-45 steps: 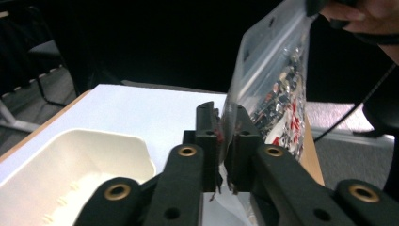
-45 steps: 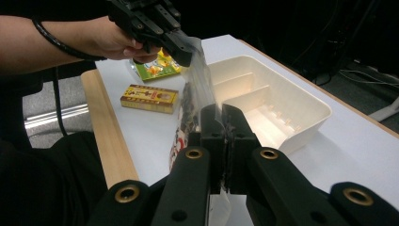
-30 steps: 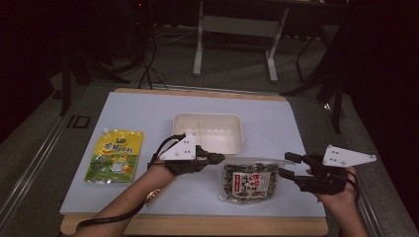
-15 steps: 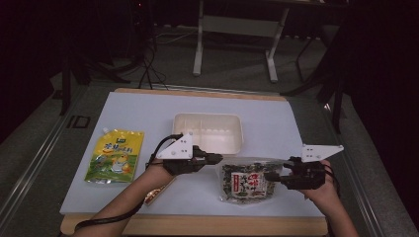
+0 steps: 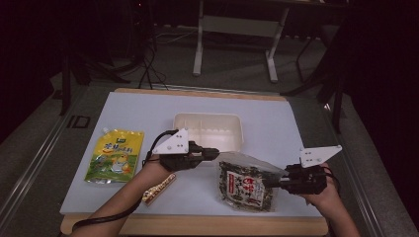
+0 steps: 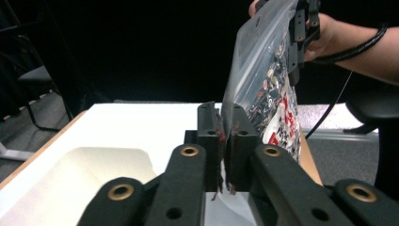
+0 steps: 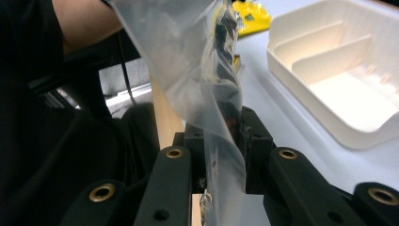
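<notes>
The room behind is dark, and the white table (image 5: 276, 133) fills the middle of the high view. The seaweed bag (image 5: 245, 185) is at lower centre of that frame, below the white tray (image 5: 207, 129). My left tongs (image 5: 213, 153) are clenched on its upper left corner, my right tongs (image 5: 274, 183) on its right edge. The bag hangs between the 2 grips, so I judge the next pull goes outward, left and right. The yellow pouch (image 5: 114, 154) lies at far left.

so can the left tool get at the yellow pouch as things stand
Probably not yet. The left tool is shut on the dark snack bag, which the right tool also grips. The table path to the yellow pouch looks free once it lets go.
</notes>
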Available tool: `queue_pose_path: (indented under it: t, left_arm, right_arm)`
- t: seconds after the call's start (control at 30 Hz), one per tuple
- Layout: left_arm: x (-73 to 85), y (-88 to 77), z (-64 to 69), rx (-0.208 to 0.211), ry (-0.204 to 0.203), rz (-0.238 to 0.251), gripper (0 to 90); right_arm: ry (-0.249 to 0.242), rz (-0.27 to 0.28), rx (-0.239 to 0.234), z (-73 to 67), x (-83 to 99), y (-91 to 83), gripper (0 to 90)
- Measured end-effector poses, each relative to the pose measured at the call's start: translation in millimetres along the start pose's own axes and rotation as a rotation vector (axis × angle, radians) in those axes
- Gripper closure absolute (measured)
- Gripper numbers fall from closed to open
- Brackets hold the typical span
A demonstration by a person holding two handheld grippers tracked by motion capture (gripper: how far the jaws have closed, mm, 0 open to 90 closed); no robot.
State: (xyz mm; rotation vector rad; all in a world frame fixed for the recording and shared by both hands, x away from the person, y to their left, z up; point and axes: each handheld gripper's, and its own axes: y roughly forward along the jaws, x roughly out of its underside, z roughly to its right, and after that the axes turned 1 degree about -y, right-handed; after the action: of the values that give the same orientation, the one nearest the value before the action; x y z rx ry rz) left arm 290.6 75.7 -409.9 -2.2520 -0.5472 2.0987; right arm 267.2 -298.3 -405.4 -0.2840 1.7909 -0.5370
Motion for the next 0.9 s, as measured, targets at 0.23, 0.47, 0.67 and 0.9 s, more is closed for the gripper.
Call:
queue_pose_path:
  t: [0.23,0.47,0.67,0.9]
  left_arm:
    - [-14.7,-11.9,1.4,-0.076,-0.063,0.019,52.2]
    - [-14.1,-26.0,-0.7,-0.175,-0.15,0.04,13.7]
    - [-5.0,-31.4,5.9,-0.218,-0.189,0.023,1.5]
    - [4.8,-43.8,13.2,-0.302,-0.227,0.009,0.0]
  right_arm:
    - [0.011,0.085,0.078,-12.8,-18.9,-12.4,77.5]
    - [-0.005,0.196,0.202,-25.2,-42.2,-32.3,77.4]
    - [-0.001,0.276,0.303,-24.8,-63.3,-44.0,77.4]
    - [-0.001,0.293,0.422,-13.5,-80.5,-38.1,77.4]
